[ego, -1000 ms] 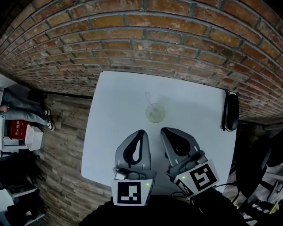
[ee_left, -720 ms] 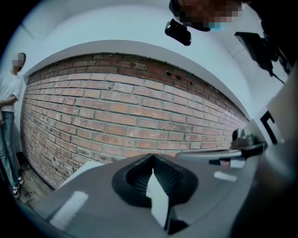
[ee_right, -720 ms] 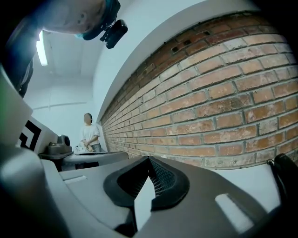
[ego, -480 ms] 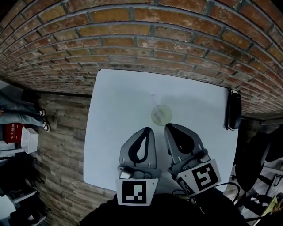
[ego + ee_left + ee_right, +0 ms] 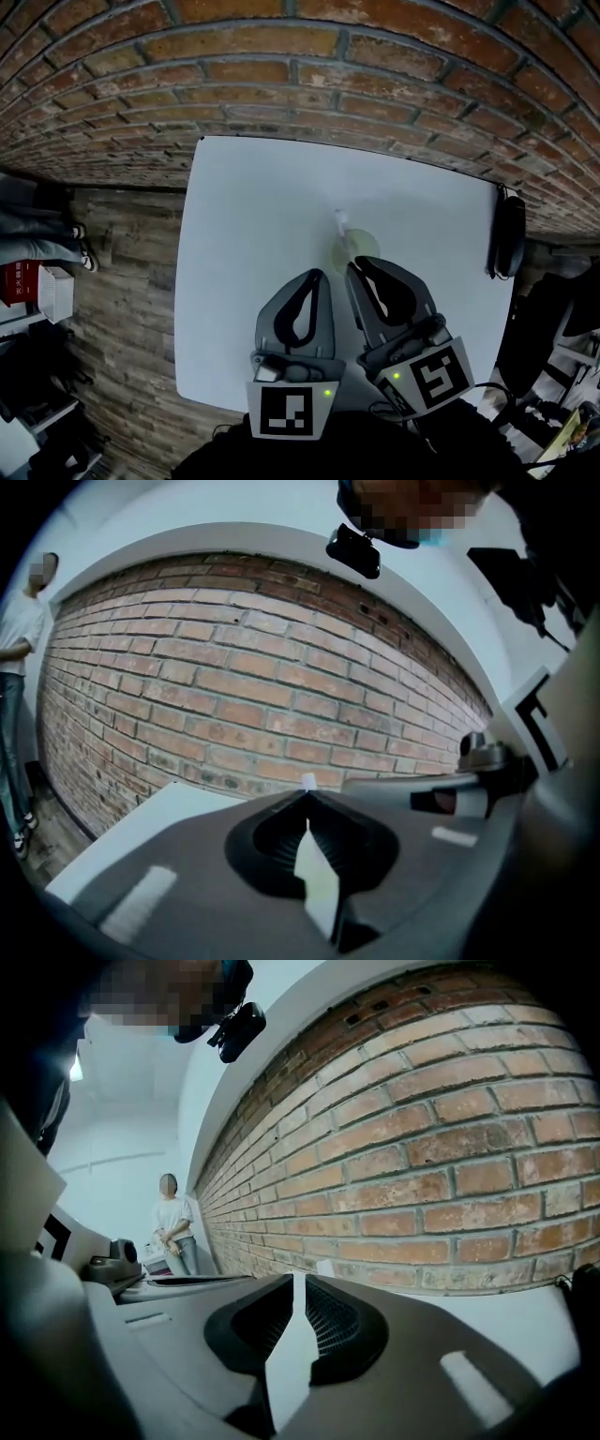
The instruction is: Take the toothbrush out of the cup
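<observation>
The cup [image 5: 361, 247] holding the toothbrush [image 5: 341, 222] stands just beyond the right tool [image 5: 356, 267], whose empty jaws have just been opening a crack, while the left tool [image 5: 317, 276] is clenched on nothing and the cup's near rim is hidden.

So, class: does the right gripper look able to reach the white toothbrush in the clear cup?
Probably yes. The right gripper sits just short of the clear cup, with nothing between them; the white toothbrush sticks up free. Its jaws, empty, have just been opening.
</observation>
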Tool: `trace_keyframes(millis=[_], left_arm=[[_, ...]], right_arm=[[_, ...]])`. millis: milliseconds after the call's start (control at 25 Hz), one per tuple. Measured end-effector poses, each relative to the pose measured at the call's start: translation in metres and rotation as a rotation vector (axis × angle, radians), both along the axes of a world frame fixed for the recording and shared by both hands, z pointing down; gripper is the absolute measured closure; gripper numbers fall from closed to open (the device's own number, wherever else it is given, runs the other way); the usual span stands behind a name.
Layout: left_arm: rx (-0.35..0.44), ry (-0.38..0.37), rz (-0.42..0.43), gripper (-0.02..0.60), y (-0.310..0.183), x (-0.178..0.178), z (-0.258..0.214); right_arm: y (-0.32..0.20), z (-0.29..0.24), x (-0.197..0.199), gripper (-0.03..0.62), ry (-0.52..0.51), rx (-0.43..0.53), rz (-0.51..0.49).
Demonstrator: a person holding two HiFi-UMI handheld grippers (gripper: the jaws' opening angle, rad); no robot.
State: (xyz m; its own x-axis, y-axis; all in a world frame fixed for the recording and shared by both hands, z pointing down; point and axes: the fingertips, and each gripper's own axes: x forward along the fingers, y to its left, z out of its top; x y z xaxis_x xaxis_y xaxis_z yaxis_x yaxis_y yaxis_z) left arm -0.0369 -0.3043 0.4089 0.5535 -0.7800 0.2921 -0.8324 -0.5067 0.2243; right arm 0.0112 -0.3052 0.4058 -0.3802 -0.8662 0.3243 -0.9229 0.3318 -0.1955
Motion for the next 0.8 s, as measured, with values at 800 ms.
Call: trace_keyframes(millis=[800], left_arm=[[-0.085,0.002,-0.022,0.574,-0.024,-0.015,0.04]], right_arm=[[-0.044,0.037,-0.001,0.414,0.083,-0.114,0.009]])
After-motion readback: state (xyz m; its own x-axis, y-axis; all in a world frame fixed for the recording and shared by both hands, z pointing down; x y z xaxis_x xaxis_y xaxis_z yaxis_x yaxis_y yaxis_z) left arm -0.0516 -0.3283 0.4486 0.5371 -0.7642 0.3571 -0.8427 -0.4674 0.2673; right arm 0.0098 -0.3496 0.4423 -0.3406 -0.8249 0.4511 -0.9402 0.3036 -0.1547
